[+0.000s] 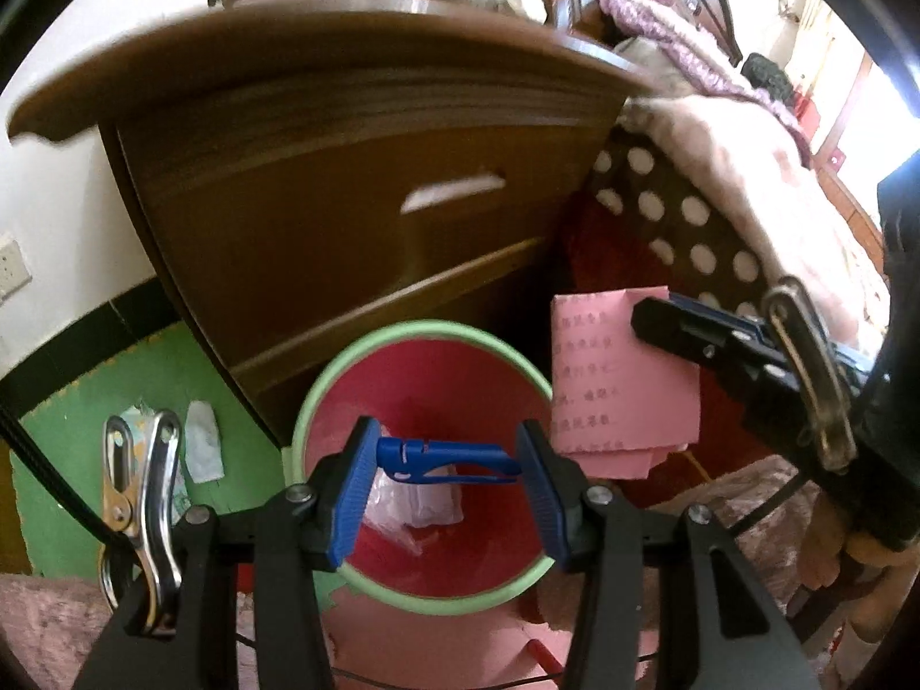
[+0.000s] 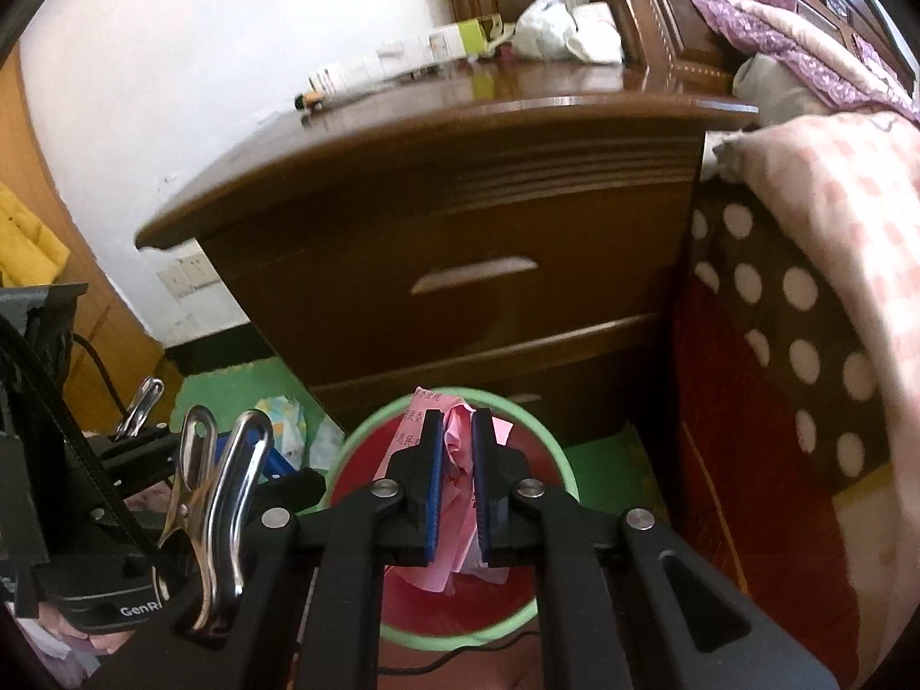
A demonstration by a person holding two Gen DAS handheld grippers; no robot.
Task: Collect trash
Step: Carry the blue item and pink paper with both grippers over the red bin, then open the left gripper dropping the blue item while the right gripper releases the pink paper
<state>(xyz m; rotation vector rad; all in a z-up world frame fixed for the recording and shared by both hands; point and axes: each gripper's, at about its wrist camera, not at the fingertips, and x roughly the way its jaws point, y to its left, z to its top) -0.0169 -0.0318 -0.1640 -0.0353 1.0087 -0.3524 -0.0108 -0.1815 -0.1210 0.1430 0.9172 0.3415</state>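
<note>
left claw (image 1: 448, 463): half open, clamped across a blue plastic clip (image 1: 445, 459), centre-bottom of frame, above the red bin (image 1: 425, 397) with green rim. right claw (image 2: 457, 471): nearly closed, pinching crumpled pink paper (image 2: 460, 448), lower centre of frame, over the same bin. clear plastic wrapper (image 1: 414, 503) in the bin bottom. wooden nightstand (image 2: 460, 241) behind; polka-dot bedding (image 2: 793, 310) at right.

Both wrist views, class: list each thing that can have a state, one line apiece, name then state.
left gripper: shut on a blue clip, above the bin.
blue clip: gripped end to end.
right gripper: shut on pink paper.
pink paper: folded, crumpled, held above the bin.
bin: upright, open, holds a clear wrapper.
drawer: closed.
</note>
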